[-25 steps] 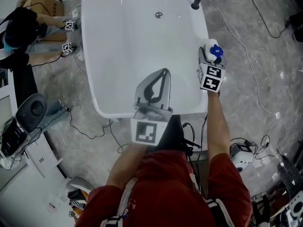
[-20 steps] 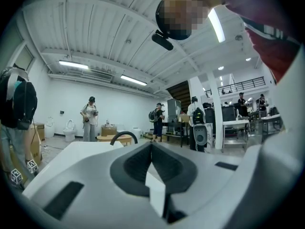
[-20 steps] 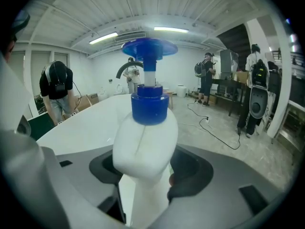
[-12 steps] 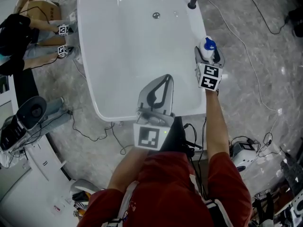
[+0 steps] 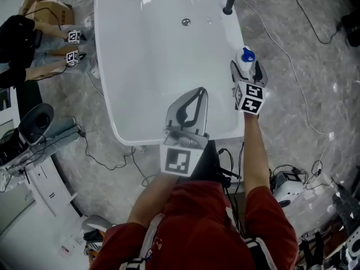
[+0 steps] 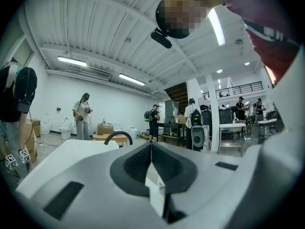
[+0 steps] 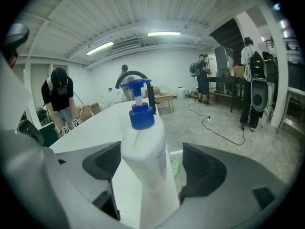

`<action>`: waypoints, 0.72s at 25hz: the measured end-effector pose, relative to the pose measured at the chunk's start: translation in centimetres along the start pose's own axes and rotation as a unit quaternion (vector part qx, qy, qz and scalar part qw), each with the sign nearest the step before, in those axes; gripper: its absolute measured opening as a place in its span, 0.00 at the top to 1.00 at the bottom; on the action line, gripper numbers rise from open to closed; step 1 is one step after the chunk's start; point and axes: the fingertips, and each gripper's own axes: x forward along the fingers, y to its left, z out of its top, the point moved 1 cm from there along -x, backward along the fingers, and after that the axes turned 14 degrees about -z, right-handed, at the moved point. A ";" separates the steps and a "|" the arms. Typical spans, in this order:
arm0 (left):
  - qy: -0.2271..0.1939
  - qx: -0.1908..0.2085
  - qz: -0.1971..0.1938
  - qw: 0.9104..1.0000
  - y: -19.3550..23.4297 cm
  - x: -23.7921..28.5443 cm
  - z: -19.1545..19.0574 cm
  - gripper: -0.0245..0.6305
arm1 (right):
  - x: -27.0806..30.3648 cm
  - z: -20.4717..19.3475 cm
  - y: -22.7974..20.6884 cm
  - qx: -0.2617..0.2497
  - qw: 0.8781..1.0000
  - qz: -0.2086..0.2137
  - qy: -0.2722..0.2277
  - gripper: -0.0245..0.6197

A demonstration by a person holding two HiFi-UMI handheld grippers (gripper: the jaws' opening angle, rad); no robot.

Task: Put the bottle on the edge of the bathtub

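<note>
Seems nearly done: has the bottle (image 5: 246,55) upright on the bathtub (image 5: 104,66) right edge, right gripper (image 5: 246,69) just opened, spread around it untouching; left gripper (image 5: 197,91) pressed together, empty. Remains only to pull away.

In the head view the top edge cuts off the far end of the bathtub (image 5: 104,66) and part of the tap (image 5: 231,0). Of the bottle (image 5: 246,57) only the blue cap and white shoulder show; the right hand-held gripper (image 5: 246,67) hides the lower body. In the right gripper view its base goes below the bottom edge, and its label (image 7: 163,163) is too blurred to read. The left edge cuts a person (image 5: 22,38).
</note>
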 end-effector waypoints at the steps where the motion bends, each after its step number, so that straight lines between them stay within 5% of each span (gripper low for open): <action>1: -0.003 -0.001 0.000 1.000 0.1 0.0 0.3 0.94 | -0.5 0.3 -0.1 0.007 1.000 -0.002 -0.003 0.36; 18: -0.040 -0.009 0.016 0.999 1.3 -3.5 4.8 0.94 | -15.7 8.3 2.2 0.014 0.997 0.007 -0.082 0.36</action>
